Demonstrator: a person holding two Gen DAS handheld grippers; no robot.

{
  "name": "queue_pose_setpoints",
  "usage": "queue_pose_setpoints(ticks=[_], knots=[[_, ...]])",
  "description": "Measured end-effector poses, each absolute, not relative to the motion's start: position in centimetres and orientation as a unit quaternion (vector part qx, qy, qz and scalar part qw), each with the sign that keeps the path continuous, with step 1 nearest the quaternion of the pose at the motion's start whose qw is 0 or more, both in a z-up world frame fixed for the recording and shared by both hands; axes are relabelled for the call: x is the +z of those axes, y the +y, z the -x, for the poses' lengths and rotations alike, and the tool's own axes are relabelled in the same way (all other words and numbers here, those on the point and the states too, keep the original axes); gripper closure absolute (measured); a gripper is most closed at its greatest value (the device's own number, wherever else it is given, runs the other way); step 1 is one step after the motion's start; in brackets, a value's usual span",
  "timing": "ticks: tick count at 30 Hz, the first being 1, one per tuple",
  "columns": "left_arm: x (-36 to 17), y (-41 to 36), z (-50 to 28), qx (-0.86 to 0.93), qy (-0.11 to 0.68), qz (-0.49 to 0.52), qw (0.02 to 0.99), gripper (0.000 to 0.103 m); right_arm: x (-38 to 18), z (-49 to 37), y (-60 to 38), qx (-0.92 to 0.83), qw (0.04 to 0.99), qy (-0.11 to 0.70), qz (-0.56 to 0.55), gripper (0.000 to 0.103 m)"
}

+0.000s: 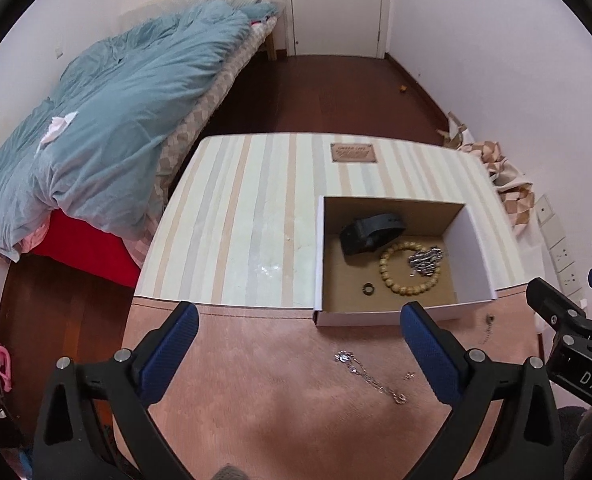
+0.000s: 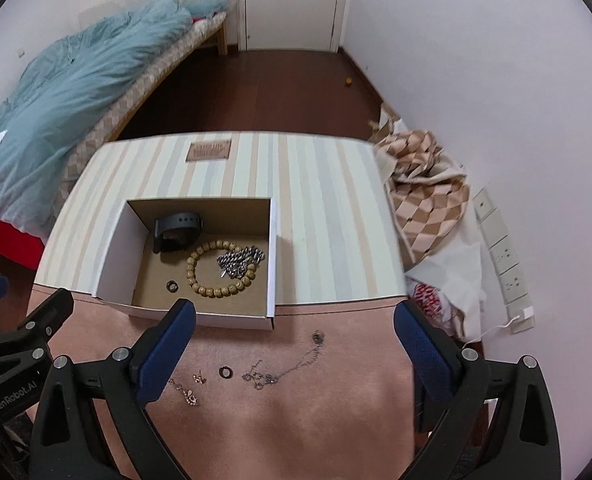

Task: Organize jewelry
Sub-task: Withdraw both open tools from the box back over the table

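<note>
A matt cardboard box (image 2: pixel 232 318), white outside and raw brown within, holds a wooden-looking bead bracelet (image 2: pixel 221 268), a shiny metal chain (image 2: pixel 240 261) and a matt black rubbery watch strap (image 2: pixel 178 232) at centre frame. Fine metal chains (image 2: pixel 288 368) lie on a soft, napped pink cloth (image 2: pixel 296 432) below. The grippers' pads (image 1: pixel 430 356) are textured blue. Dark glossy wood floor (image 1: pixel 328 92) fills the upper centre.

White walls (image 1: pixel 476 40), wooden floor (image 1: pixel 336 92), bed (image 1: pixel 116 120)
</note>
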State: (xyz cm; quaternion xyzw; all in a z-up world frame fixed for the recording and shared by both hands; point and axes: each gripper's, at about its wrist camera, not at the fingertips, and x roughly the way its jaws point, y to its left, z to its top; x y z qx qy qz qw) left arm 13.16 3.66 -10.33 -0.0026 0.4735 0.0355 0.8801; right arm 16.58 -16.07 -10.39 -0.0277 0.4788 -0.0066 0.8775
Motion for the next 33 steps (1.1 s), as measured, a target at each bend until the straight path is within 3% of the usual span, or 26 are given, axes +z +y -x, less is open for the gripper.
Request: queue_pose_setpoints(ticks=[22, 28, 33], knots=[[-2.5, 3.5, -6.4, 0.008, 0.407, 0.018, 0.913, 0.000, -1.9, -8.9, -17.1, 0.000, 0.917, 0.399, 0.003, 0.003], [-3.3, 3.6, -6.3, 0.013, 0.414, 0.024, 0.910, 0.000, -2.8, -8.7, -18.2, -0.002, 0.912, 0.409, -0.019, 0.002], [-7.2, 4.1, -6.8, 0.045, 0.457, 0.025, 0.888, 0.000, -8.0, -9.5, -19.7, 0.006, 0.886, 0.461, -0.058, 0.003]])
